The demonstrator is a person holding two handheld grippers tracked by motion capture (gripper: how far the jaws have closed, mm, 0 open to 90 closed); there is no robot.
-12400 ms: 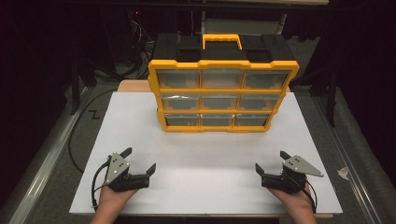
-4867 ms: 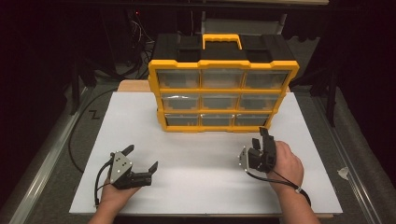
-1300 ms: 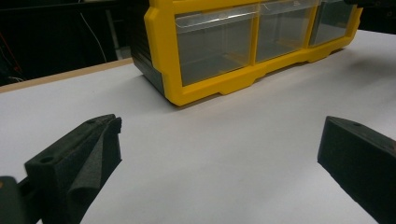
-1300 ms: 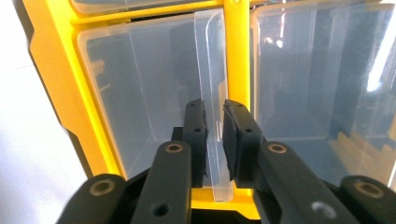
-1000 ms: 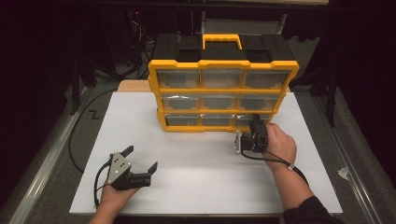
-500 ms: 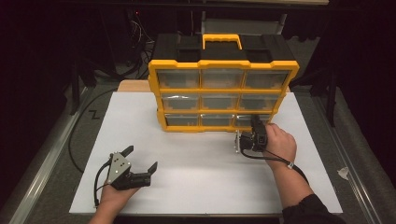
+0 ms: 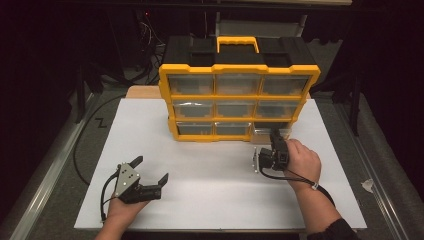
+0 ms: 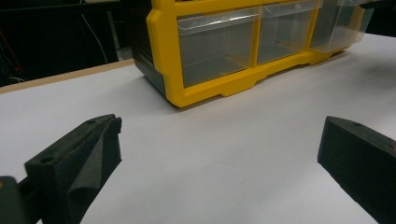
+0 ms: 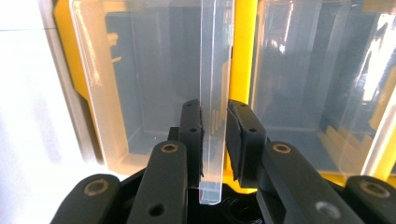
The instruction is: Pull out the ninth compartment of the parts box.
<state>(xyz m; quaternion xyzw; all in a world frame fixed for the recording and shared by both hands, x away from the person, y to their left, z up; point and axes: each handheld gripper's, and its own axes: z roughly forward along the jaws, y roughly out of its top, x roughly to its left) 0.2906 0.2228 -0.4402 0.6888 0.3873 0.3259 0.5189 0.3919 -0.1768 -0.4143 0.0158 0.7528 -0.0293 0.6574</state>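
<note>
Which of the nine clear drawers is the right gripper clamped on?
The bottom-right drawer of the yellow organizer: the right gripper pinches its clear pull lip; it sits slightly pulled out.

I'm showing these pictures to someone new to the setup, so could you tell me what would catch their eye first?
The yellow and black drawer organizer stands out at the far middle of the white table, with nine clear drawers. At its bottom right drawer, the right gripper is turned on its side and clamped on the drawer's clear handle lip. The left gripper rests open near the table's front left.
</note>
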